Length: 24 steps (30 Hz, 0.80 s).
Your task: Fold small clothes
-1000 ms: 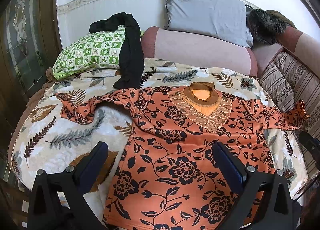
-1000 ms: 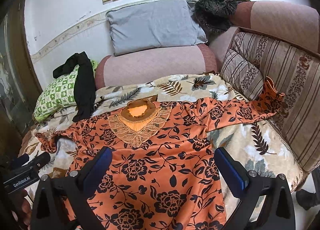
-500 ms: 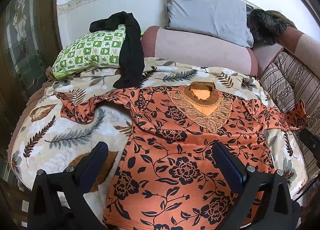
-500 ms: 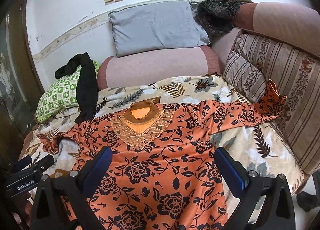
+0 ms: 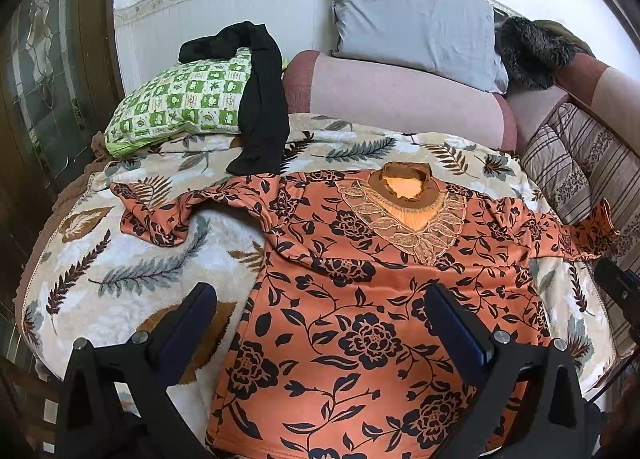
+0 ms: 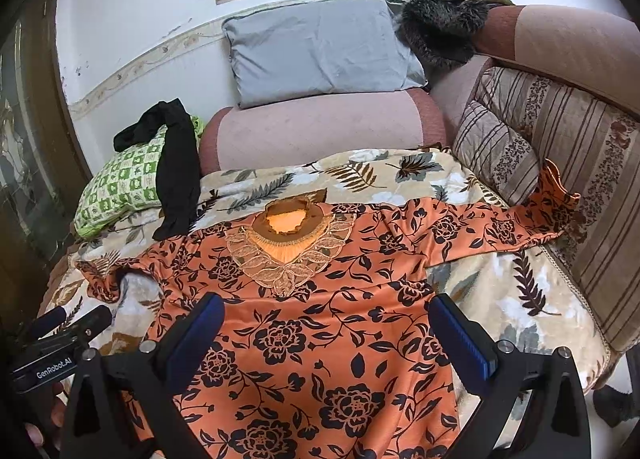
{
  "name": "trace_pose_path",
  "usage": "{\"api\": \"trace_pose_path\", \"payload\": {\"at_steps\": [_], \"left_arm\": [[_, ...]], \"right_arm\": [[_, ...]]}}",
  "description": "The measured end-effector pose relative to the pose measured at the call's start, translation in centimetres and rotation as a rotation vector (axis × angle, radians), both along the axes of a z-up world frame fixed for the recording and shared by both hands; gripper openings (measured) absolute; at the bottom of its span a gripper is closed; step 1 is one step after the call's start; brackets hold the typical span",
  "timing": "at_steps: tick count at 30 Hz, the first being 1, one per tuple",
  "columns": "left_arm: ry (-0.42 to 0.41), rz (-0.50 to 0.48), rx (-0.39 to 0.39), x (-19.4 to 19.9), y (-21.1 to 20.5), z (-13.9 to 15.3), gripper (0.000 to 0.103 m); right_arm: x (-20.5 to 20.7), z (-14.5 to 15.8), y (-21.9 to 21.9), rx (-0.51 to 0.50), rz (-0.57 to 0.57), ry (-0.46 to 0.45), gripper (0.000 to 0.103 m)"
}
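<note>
An orange top with black flowers [image 5: 360, 299] lies spread face up on the leaf-print blanket [image 5: 132, 271], lace collar toward the back. Its left sleeve [image 5: 160, 215] is bunched up; its right sleeve [image 5: 560, 235] reaches to the striped cushion. It also shows in the right wrist view [image 6: 320, 319]. My left gripper [image 5: 320, 319] is open and empty above the top's lower left part. My right gripper [image 6: 326, 323] is open and empty above the top's middle. The left gripper also shows at the right wrist view's left edge [image 6: 60, 343].
A black garment [image 5: 260, 99] hangs over a green checked pillow [image 5: 180, 99] at the back left. A grey pillow [image 5: 416, 19] rests on a pink bolster [image 5: 400, 99]. Striped cushions [image 6: 560, 163] line the right side. A dark furry item [image 6: 440, 31] lies at the back right.
The right wrist view has drifted slightly, so the scene sits a little lower and further right. The left gripper and the top have not visibly moved.
</note>
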<state>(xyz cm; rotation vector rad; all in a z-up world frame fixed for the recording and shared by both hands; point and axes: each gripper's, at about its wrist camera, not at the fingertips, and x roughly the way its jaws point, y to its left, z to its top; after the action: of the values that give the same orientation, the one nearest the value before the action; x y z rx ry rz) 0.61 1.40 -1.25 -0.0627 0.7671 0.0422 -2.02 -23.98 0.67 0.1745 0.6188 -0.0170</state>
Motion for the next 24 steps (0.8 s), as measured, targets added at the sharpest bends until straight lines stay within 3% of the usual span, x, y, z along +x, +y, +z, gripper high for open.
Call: {"api": "trace_pose_path", "payload": {"at_steps": [24], "left_arm": [[0.004, -0.002, 0.001, 0.32, -0.13, 0.04, 0.103]], "right_arm": [[0.22, -0.29, 0.38, -0.002, 0.014, 0.012, 0.103]]}}
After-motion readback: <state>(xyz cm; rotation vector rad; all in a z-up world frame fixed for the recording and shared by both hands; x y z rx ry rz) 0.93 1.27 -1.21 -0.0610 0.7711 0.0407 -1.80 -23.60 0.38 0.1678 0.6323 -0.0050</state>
